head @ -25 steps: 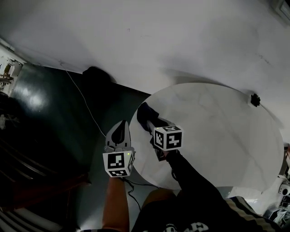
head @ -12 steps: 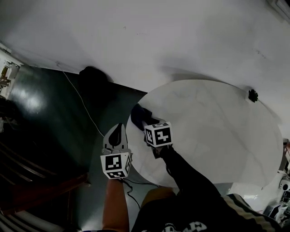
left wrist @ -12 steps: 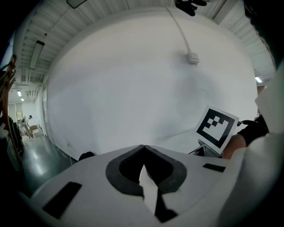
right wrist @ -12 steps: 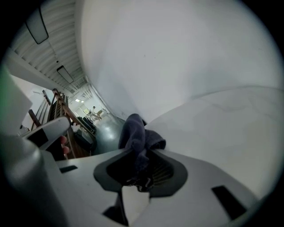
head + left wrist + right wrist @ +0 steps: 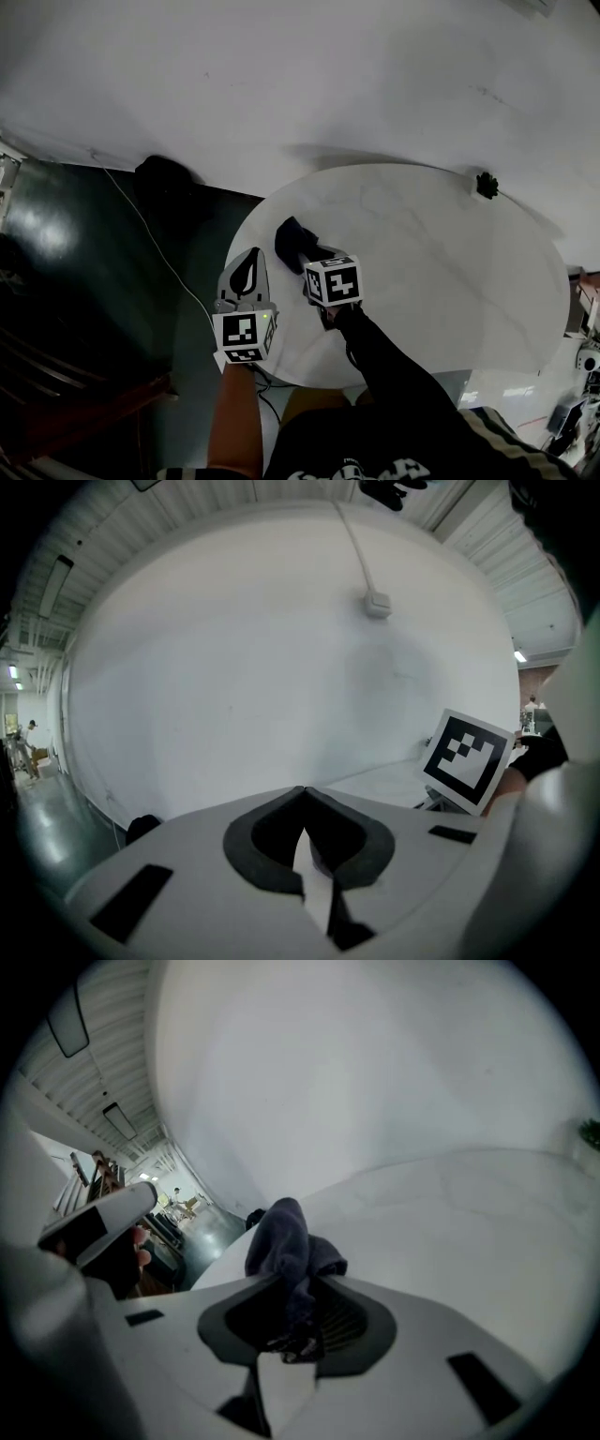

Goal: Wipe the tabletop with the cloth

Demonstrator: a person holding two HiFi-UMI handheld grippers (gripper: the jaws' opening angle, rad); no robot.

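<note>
While the left hand-held gripper (image 5: 249, 262) hangs closed and empty, the right hand-held gripper (image 5: 303, 253) pinches the cloth (image 5: 288, 233) at the surface's (image 5: 441, 272) near-left edge, where a hard swipe could tug it loose.

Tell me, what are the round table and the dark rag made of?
The cloth looks like soft, matte, dark fabric: it bunches into limp folds. The tabletop looks like smooth white stone, perhaps marble or an imitation: faint grey veins cross it.
</note>
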